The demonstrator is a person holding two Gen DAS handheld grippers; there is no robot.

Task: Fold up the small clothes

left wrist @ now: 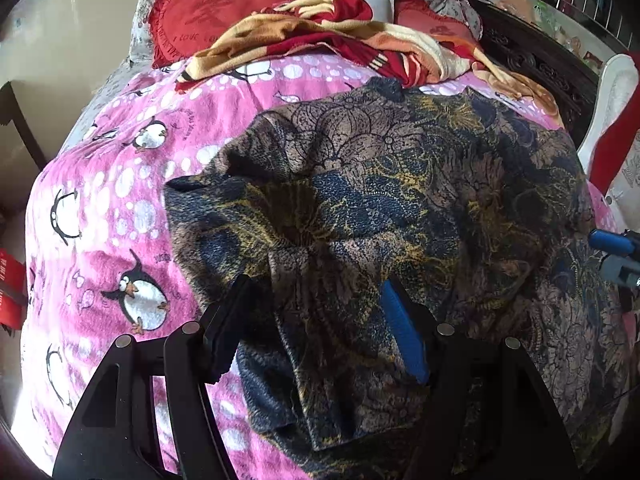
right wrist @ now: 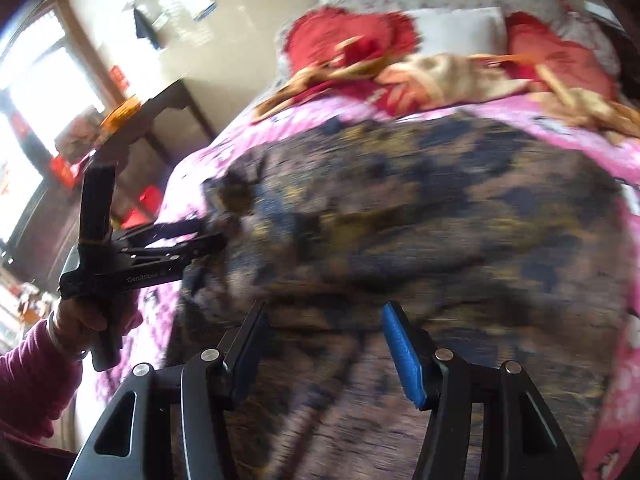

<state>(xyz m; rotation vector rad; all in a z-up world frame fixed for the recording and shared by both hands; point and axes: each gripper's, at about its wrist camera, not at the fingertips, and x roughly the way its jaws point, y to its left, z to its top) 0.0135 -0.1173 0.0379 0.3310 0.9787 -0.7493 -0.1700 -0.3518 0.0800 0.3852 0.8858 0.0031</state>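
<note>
A dark floral garment (left wrist: 380, 208), blue, brown and gold, lies spread on the pink penguin blanket (left wrist: 120, 208). My left gripper (left wrist: 316, 316) hangs over its near left part with jaws apart; a rumpled fold lies between the fingers, and the pads do not press it. In the blurred right wrist view my right gripper (right wrist: 324, 340) stands open over the garment (right wrist: 420, 220) with nothing in it. The left gripper (right wrist: 208, 236) shows there at the cloth's left edge, held by a hand (right wrist: 76, 324) in a magenta sleeve. The right gripper (left wrist: 612, 252) peeks in at the far right.
A red and cream blanket (left wrist: 340, 36) is heaped at the head of the bed with red heart pillows (left wrist: 208, 12) behind it. A dark wooden headboard (left wrist: 532, 60) runs along the right. A dark side table (right wrist: 160, 120) stands left of the bed.
</note>
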